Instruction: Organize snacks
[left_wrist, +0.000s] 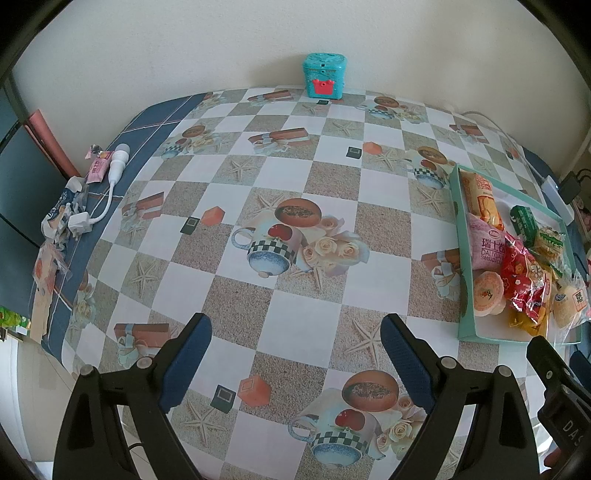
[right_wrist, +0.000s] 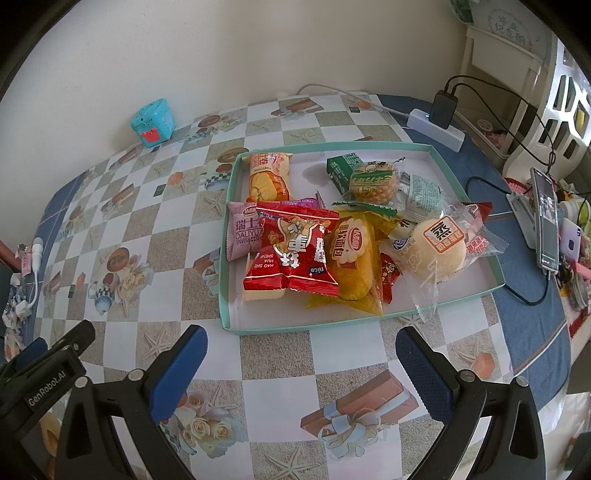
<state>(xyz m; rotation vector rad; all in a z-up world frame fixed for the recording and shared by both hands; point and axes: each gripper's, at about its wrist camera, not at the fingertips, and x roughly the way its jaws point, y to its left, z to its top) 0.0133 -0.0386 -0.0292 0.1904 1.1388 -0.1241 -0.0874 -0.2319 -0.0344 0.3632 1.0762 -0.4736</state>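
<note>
Judging by the heap, most of the work looks done: the wrapped snacks, a red crinkled packet (right_wrist: 295, 251) on top, lie piled in the shallow mint-green cardboard tray (right_wrist: 227, 280). The right gripper (right_wrist: 301, 354) hangs released and empty just near of the tray's near rim; the left gripper (left_wrist: 295, 347), likewise spread, hovers over bare checked tablecloth (left_wrist: 236, 206), tray far right.

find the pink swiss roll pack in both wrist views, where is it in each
Left wrist view: the pink swiss roll pack lies at the right edge, inside the teal tray, against its near-left wall, below the orange bread pack.
Right wrist view: the same pack sits centre-left, against the tray's left wall, partly under the red snack bag.
Shared landmark: the teal box with a red front by the wall.
</note>
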